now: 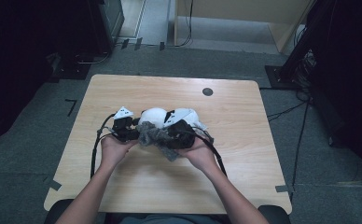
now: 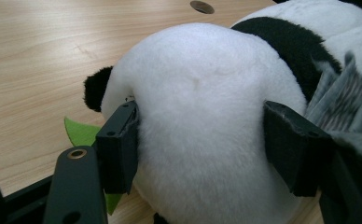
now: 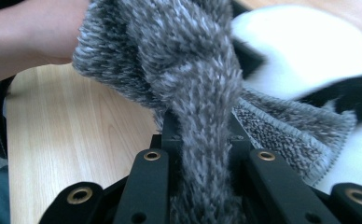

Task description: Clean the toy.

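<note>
Left gripper [image 2: 202,140] clamps plush panda's [image 2: 207,116] white head, steadying toy; right gripper [image 3: 205,163], beside panda, pinches grey fuzzy scarf [image 3: 188,84], apparently to wrap it around neck.

Both forearms are bare, no sleeves anywhere up to the elbows. The left gripper [image 1: 124,127] and right gripper [image 1: 181,129] are matte black, each topped with a pale grey three-cornered plate, and a black cable loops back off each one. Up close the jaws are flat black bars with brass-coloured screw eyelets, ending in blocky rectangular black pads [image 2: 118,147].
</note>
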